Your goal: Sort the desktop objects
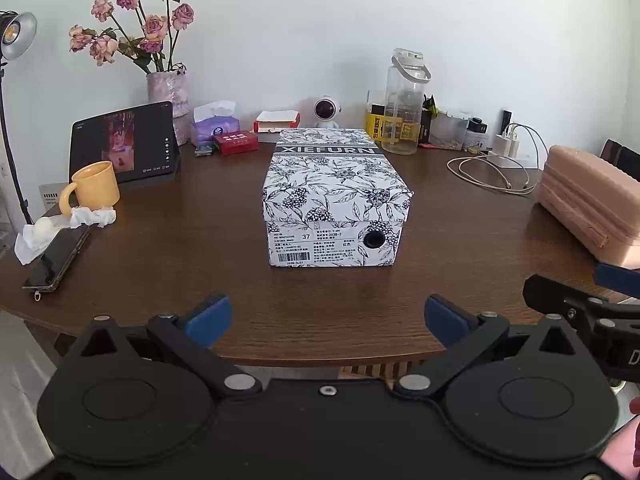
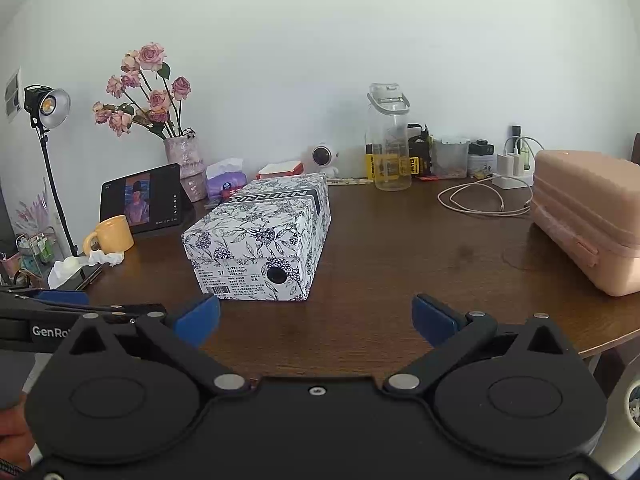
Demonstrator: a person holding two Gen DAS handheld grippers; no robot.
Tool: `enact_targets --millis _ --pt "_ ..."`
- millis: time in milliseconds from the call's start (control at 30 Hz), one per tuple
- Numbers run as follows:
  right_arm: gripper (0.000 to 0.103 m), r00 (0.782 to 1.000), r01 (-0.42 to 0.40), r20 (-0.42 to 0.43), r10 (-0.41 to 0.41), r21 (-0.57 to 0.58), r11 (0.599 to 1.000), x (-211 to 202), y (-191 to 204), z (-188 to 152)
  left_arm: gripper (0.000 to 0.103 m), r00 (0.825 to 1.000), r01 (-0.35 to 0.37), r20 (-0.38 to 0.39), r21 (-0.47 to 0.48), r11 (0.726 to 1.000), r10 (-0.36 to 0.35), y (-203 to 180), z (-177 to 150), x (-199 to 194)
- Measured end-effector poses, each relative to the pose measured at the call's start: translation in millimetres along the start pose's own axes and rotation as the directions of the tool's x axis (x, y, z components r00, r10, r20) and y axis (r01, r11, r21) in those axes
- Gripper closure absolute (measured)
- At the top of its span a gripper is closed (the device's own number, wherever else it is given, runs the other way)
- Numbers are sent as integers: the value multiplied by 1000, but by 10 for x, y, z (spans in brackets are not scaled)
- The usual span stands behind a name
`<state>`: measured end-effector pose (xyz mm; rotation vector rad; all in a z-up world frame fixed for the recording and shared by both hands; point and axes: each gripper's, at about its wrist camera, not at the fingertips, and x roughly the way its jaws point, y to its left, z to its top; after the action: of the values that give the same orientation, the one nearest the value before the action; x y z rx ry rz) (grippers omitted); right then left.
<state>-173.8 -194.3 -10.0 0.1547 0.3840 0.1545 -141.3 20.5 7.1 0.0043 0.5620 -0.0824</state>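
Shoebox (image 1: 337,188), white card with a dark leaf print, sits lid on in the middle of a brown table (image 1: 180,248), its label end facing both cameras. It is likely light and stiff, though the card walls would dent under a hard pinch, and the printed surface looks smooth, so it could slip. It looks wider than either gripper's spread, so the lid's overhanging lip at a corner, or one gripper against each long side, seems the best hold.

Left gripper (image 1: 327,317) has its blue pads wide apart and empty; the box lies straight ahead of the gap, near but not touching. Right gripper (image 2: 316,318) is also wide apart and empty; the box lies ahead and to the left of its gap, apart from the pads.
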Motion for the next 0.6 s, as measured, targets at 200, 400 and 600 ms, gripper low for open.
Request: enact_targets --millis 200,400,600 --pt "0 1000 0 -3 0 0 1000 11 -5 1 0 1000 6 -4 -1 1000 -6 -7 -5 12" --pt "0 1000 4 -10 -4 1 1000 29 -10 -5 0 1000 8 -3 4 1000 -8 -16 -14 11" --pt "0 1000 5 -10 -5 -3 1000 27 -9 -13 0 1000 11 -4 2 1000 -11 -12 -17 17"
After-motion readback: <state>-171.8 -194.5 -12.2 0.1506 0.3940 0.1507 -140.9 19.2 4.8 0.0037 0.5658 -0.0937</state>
